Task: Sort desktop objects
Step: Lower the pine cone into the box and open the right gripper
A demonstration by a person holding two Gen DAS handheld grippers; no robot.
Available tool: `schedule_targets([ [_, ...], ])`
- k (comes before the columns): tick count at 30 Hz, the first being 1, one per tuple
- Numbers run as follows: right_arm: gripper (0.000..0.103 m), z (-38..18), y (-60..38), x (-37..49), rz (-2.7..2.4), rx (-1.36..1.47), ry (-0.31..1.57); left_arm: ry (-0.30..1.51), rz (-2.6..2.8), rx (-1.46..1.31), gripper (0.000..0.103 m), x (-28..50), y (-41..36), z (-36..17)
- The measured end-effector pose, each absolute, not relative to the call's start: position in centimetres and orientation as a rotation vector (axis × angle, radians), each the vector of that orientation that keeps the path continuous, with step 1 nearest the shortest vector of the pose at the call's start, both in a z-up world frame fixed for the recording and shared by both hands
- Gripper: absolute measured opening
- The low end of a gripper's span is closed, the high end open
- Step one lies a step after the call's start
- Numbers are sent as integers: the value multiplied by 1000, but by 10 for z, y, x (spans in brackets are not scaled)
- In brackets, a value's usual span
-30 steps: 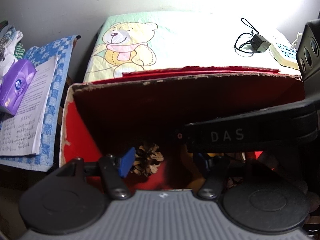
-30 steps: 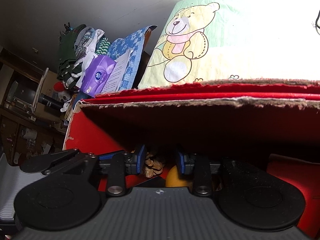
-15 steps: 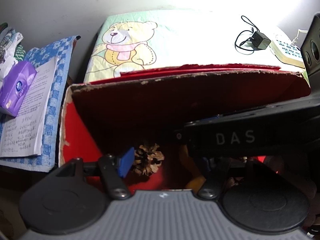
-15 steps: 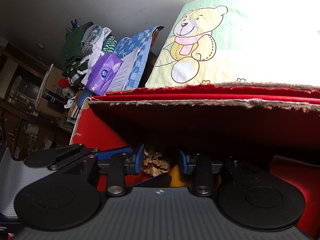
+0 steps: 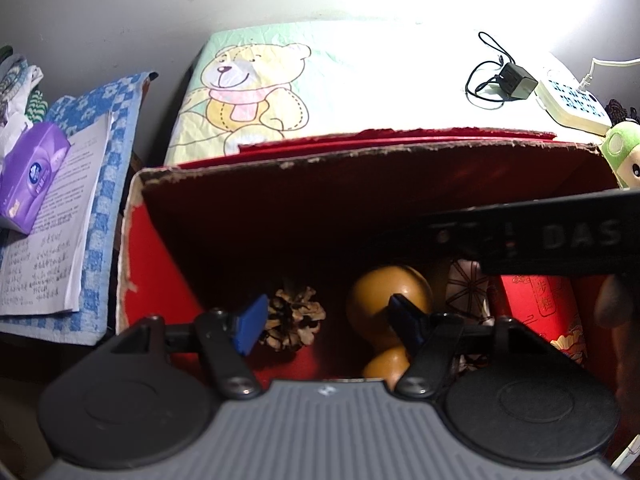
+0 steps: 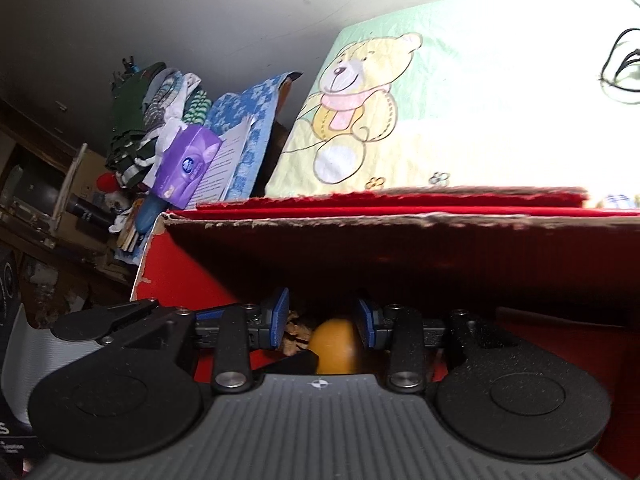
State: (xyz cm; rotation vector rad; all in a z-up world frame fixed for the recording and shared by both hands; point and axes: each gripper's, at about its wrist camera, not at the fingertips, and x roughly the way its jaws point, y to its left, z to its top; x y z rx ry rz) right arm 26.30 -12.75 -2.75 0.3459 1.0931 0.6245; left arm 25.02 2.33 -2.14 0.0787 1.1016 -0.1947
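A red cardboard box (image 5: 160, 248) with a torn rim stands open in front of both grippers. Inside lie a pine cone (image 5: 294, 322), a yellow gourd (image 5: 386, 300), a patterned white item (image 5: 468, 292) and a red packet (image 5: 540, 312). My left gripper (image 5: 328, 320) is open and empty above the box, its fingers either side of the pine cone and gourd. My right gripper (image 6: 322, 320) is open and empty over the box (image 6: 180, 276), with the gourd (image 6: 336, 344) and pine cone (image 6: 298, 334) seen between its fingers. Its black body crosses the right of the left wrist view (image 5: 560, 236).
Behind the box lies a teddy-bear mat (image 5: 256, 92) with a black charger and cable (image 5: 516, 80), a white power strip (image 5: 572, 100) and a green plush toy (image 5: 624, 156). At left lie a purple tissue pack (image 5: 32, 172) and printed papers (image 5: 60, 216) on a blue checked cloth.
The right gripper has drawn back to the right and up, uncovering the gourd and other items in the box. The left gripper has stayed open over the pine cone.
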Motion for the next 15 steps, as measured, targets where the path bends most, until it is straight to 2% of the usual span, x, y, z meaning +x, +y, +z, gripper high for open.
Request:
schedule_targets([
  [8, 40, -5, -142, 241, 549, 348, 992, 1070, -197, 81, 71, 246, 24, -18],
  [15, 40, 2, -136, 218, 447, 189, 891, 1031, -184, 118, 71, 241, 22, -17],
])
